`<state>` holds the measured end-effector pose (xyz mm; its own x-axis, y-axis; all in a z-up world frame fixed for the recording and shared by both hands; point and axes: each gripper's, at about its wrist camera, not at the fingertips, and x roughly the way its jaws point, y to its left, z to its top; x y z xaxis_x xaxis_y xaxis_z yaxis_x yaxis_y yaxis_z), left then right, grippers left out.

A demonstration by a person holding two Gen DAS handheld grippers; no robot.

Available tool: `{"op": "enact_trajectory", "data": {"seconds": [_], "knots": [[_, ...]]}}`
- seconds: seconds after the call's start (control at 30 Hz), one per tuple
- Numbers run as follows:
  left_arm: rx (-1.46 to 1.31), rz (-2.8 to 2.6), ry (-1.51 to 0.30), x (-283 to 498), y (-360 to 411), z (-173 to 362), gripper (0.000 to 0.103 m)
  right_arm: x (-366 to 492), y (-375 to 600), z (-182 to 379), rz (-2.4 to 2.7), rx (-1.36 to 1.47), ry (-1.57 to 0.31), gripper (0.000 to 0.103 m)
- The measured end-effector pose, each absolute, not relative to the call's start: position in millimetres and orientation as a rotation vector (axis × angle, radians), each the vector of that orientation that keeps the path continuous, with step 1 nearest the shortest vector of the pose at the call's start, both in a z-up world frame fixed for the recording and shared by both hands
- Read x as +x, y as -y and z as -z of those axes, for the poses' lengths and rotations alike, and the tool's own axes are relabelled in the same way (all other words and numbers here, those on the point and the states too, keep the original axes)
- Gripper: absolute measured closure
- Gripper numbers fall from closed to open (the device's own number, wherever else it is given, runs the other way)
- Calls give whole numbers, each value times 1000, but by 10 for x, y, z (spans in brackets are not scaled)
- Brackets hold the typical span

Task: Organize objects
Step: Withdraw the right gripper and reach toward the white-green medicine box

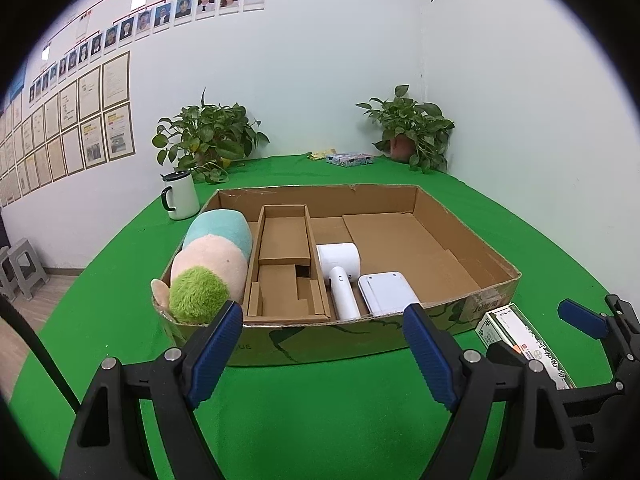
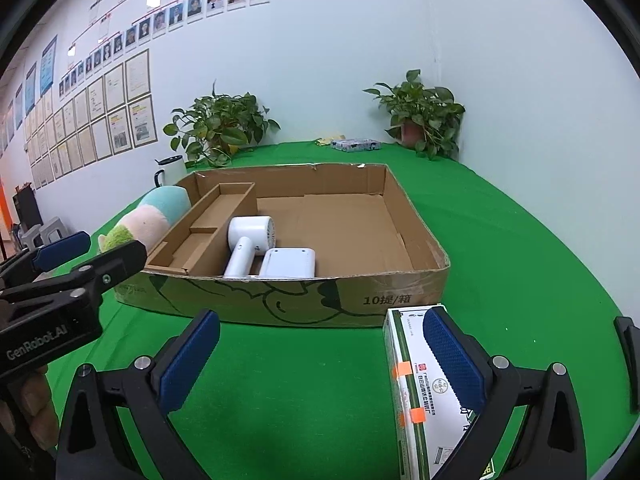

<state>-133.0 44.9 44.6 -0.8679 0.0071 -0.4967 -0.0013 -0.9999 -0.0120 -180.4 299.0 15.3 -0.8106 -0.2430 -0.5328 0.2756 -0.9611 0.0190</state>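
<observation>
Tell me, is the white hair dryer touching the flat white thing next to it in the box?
Cannot tell. In the right wrist view the hair dryer and the flat white device overlap; in the left wrist view only a thin dark line shows between them.

I see a white wall (image 1: 320, 60) meeting another wall at a corner. On the left hang rows of portrait photos (image 1: 160, 16) and framed papers (image 1: 80, 128). Two potted plants (image 1: 208, 136) stand at the back of the green table (image 1: 300, 420). Grey stools (image 1: 20, 268) stand on a wooden floor (image 1: 44, 300).
</observation>
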Motion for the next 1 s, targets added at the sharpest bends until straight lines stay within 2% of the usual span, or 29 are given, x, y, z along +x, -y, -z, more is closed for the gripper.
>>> {"op": "enact_trajectory", "data": {"seconds": [0.2,0.33,0.5,0.63,0.67,0.73,0.77,0.8,0.9,0.97,1.0], "knots": [[-853,-3017,6,-1335,-406,-374,21,-1782,-3086,-103,2691,827,-146,1],[-981,-2979,-48,-1352,-341,-116,21,-1707,-3471,-43,2823,872,-156,1],[-1102,-2907,-19,-1269,-221,198,21,-1660,-3912,237,2776,1074,-162,1],[-1123,-2893,33,-1196,-150,229,21,-1689,-4007,469,2666,1195,-125,1],[-1127,-2883,55,-1184,-131,224,21,-1699,-4001,516,2642,1208,-107,3],[-1125,-2874,65,-1164,-105,215,21,-1719,-3965,602,2620,1226,-94,20],[-1121,-2875,64,-1147,-94,206,21,-1732,-3924,641,2610,1246,-114,41],[-1117,-2872,66,-1121,-82,195,21,-1729,-3867,655,2604,1264,-143,43],[-1117,-2819,107,-1074,-47,179,21,-1619,-3699,617,2517,1214,-101,43],[-1130,-2747,157,-1079,-36,180,21,-1485,-3560,561,2428,1176,-39,38],[-1137,-2702,194,-1078,-37,186,21,-1415,-3477,530,2396,1154,-23,16]]}}
